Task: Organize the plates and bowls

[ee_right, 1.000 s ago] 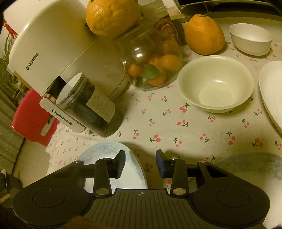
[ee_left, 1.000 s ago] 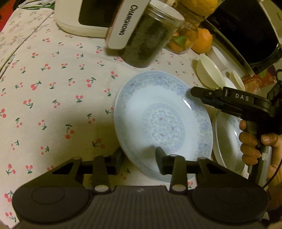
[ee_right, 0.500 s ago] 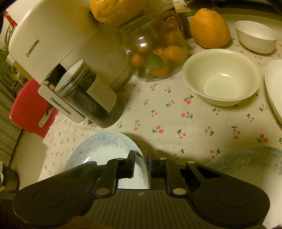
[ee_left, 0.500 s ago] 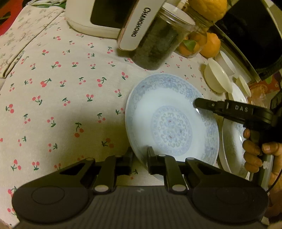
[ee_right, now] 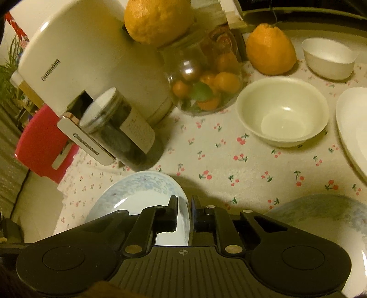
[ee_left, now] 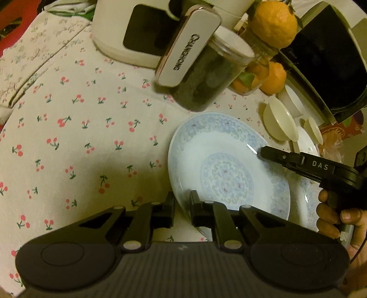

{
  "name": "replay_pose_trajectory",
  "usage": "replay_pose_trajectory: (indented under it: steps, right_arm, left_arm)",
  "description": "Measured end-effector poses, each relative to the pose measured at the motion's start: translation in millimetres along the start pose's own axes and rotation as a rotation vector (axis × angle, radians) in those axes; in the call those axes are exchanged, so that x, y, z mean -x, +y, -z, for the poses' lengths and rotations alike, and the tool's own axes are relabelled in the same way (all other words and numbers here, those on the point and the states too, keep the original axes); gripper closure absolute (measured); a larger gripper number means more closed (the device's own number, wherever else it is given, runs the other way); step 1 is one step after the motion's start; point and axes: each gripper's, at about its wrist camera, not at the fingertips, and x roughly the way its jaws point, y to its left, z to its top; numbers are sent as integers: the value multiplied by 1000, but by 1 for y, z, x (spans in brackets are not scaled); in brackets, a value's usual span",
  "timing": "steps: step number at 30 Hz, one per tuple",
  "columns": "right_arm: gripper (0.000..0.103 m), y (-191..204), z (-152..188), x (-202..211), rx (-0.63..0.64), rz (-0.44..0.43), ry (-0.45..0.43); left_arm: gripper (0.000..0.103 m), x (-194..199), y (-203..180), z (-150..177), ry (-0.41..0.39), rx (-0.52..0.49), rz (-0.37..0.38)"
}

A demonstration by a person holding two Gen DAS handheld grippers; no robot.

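Fingers of left gripper [ee_left: 182, 206] and right gripper [ee_right: 183, 212] clench the patterned plate's [ee_left: 227, 165] opposite rims; lifting should stay level.

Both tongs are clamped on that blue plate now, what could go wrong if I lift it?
1. Both tongs, left and right, pinch only the thin rim of the blue plate; it could slip or tip.
2. The dark jar stands just past the far rim; lifting forward may knock it.
3. A second plate lies close beside; setting down carelessly could chip both.

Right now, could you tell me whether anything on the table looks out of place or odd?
Yes: an orange is perched on top of the glass jar of small fruit, where it could roll off. Nothing looks spilled or broken.
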Motion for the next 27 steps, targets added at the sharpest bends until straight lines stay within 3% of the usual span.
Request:
replay_pose_trajectory:
  steps: [14,27]
  right_arm:
    - [90,-13,0,60,-28,76,-55]
    - [90,-54,22,117,-110,180,-93]
  left_arm:
    - [92,5,-47,-1,-42,-67,46]
    - [92,-21,-107,11,-2,-187,72]
